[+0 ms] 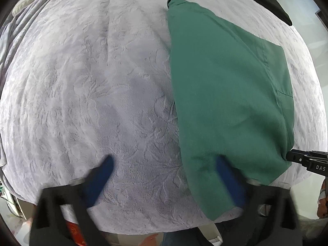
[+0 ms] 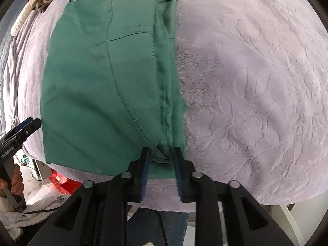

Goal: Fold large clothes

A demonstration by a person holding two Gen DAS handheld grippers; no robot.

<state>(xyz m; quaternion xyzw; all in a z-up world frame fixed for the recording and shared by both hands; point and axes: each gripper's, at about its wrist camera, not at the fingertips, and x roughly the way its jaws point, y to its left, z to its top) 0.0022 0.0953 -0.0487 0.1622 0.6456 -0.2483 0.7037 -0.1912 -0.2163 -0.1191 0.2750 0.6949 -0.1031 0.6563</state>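
Lavender bedspread [image 1: 82,82] covers the whole work surface. Green garment [image 1: 225,82] lies flat on it, already folded lengthwise, long axis running away from you, near end at the bed edge. Your right gripper [image 2: 161,153] sits at the near right corner, jaws partly apart with the bunched seam edge between them; fabric looks pinched but I can't tell if it's clamped. Your left gripper [image 1: 164,164] is wide open, hovering at the near left edge, one finger over the cloth. Both sit at the near end, so my read: next fold goes away from you along that axis.
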